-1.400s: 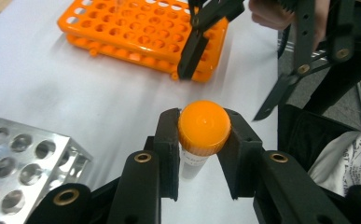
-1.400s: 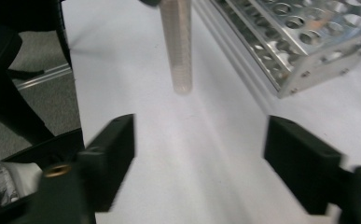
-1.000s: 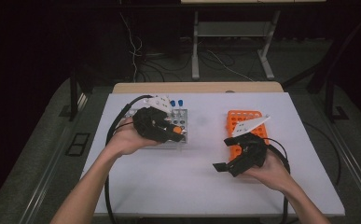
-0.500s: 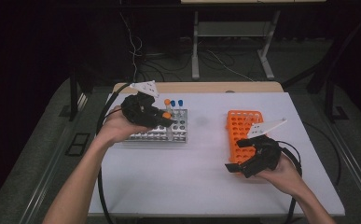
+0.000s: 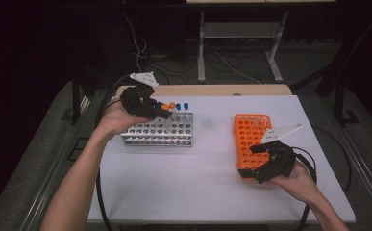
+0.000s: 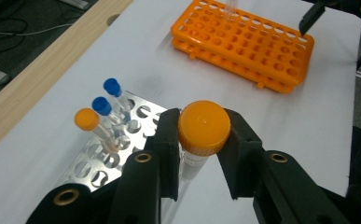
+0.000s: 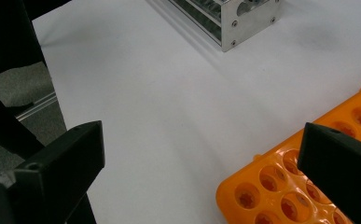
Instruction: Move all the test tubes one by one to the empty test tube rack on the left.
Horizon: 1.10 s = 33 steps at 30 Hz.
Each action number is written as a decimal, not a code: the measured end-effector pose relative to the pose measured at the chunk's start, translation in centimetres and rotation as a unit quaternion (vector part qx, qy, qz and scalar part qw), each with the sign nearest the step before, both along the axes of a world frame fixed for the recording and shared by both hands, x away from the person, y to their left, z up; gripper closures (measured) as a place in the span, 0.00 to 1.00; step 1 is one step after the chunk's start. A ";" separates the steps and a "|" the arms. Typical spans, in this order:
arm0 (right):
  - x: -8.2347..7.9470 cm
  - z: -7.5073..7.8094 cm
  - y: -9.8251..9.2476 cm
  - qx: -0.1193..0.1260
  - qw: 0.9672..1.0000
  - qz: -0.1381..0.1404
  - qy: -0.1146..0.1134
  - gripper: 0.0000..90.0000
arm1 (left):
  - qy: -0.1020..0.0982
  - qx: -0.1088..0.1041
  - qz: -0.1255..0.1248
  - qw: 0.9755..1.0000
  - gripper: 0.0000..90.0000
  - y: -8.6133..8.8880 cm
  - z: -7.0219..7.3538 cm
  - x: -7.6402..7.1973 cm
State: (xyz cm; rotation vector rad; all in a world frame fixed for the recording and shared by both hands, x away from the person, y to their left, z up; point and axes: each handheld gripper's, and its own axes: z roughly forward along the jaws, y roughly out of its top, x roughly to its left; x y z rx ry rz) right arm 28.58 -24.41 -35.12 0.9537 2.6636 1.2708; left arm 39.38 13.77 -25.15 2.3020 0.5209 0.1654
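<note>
High view: left gripper (image 5: pixel 160 111) sits raised over the back-left end of the metal rack (image 5: pixel 157 131), forearm angled in from bottom left; it has moved back and left from the rack's middle a second ago. Its jaws are clamped on the orange-capped tube (image 6: pixel 203 129), lifted clear above the rack. Right gripper (image 5: pixel 251 161) rests with jaws wide apart at the orange rack's (image 5: pixel 251 134) near corner on the tabletop (image 5: pixel 198 173).
</note>
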 end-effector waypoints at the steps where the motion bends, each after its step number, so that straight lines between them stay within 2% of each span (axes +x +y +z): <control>1: 0.0 0.0 0.0 -0.001 1.000 0.000 0.001 0.00 | 0.000 0.000 0.003 1.000 0.77 0.0 0.0 0.2; 9: 0.1 -0.2 0.2 -0.007 1.000 0.004 0.000 0.00 | -0.002 0.002 0.016 1.000 0.77 0.2 -0.5 2.2; 18: 0.1 -0.4 0.0 -0.007 1.000 0.004 -0.001 0.00 | -0.003 0.006 0.036 0.999 0.77 0.4 -1.7 4.2; 26: 0.3 -0.8 0.0 -0.008 1.000 0.005 0.002 0.00 | -0.003 -0.007 0.066 0.998 0.77 1.2 -2.7 6.1; 33: 0.4 -0.8 0.1 -0.008 1.000 0.006 0.002 0.00 | -0.001 -0.010 0.080 0.997 0.77 1.3 -3.7 7.2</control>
